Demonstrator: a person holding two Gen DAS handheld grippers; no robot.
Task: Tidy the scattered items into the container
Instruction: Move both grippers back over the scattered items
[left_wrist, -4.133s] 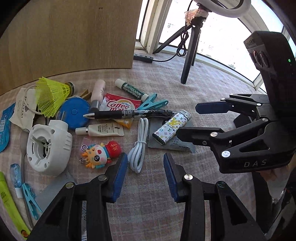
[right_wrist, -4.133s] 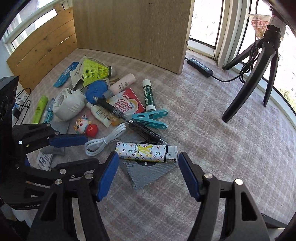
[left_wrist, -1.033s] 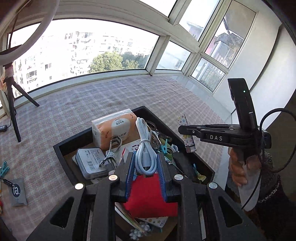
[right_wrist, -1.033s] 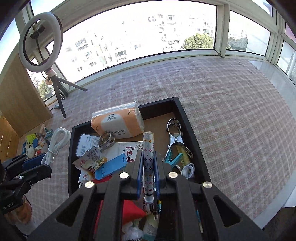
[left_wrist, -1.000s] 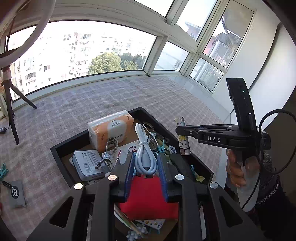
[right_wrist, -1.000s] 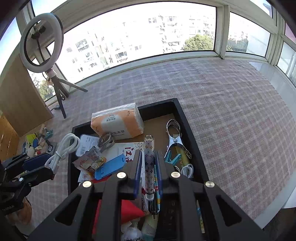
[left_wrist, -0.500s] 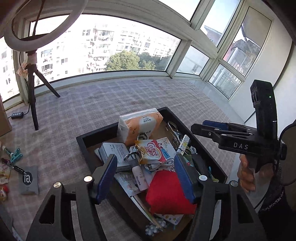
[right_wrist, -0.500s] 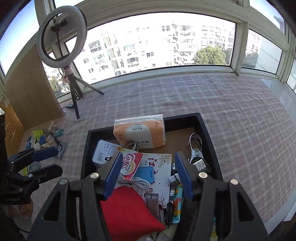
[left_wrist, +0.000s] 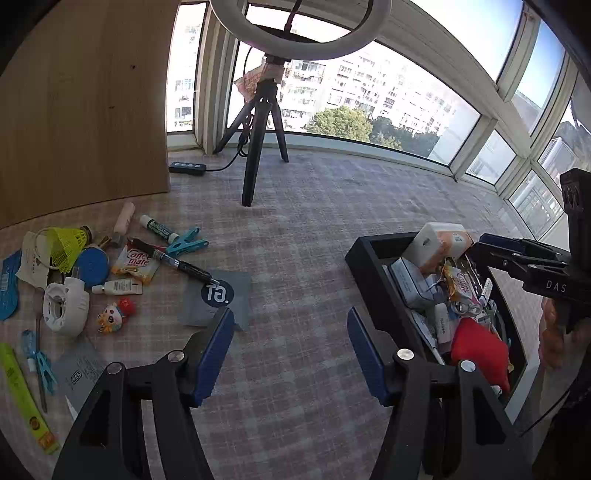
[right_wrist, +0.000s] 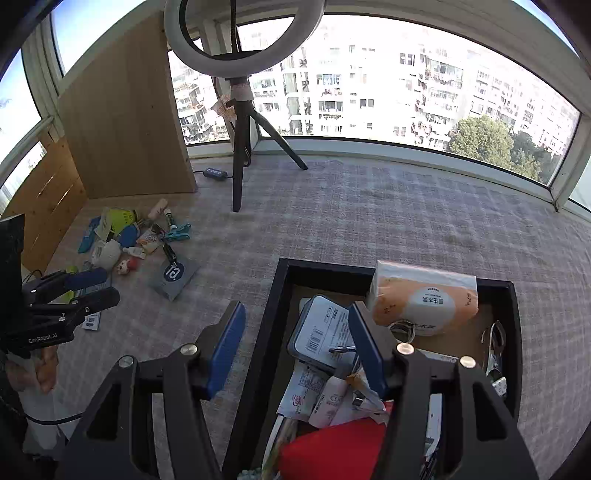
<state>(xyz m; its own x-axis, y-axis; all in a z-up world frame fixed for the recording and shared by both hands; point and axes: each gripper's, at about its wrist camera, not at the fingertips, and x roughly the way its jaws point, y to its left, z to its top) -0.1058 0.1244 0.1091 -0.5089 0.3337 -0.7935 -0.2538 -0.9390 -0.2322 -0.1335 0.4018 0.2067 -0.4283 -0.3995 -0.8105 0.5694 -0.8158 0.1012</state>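
A black tray (left_wrist: 360, 254) (right_wrist: 275, 295) holds an orange tissue pack (right_wrist: 424, 299), a red pouch (left_wrist: 476, 347) and several small items. Scattered items lie at the left: a grey pouch (left_wrist: 218, 295), a black pen (left_wrist: 173, 260), a yellow shuttlecock (left_wrist: 68, 240), a white fan (left_wrist: 64, 308), a doll keychain (left_wrist: 116, 314) and a Coffee-mate sachet (left_wrist: 136, 260). My left gripper (left_wrist: 290, 354) is open and empty above the cloth between pile and tray. My right gripper (right_wrist: 297, 347) is open and empty over the tray's left wall; it also shows in the left wrist view (left_wrist: 517, 254).
A ring light tripod (left_wrist: 258, 133) stands at the back by the windows, with a cable remote (left_wrist: 186, 168) beside it. A wooden panel (left_wrist: 81, 110) stands behind the pile. The checked cloth (left_wrist: 314, 221) covers the surface between pile and tray.
Both grippers opened and left the white cable and the patterned lighter in the tray. The left gripper has swung left, away from the tray, toward the pile. The right gripper has pulled back.
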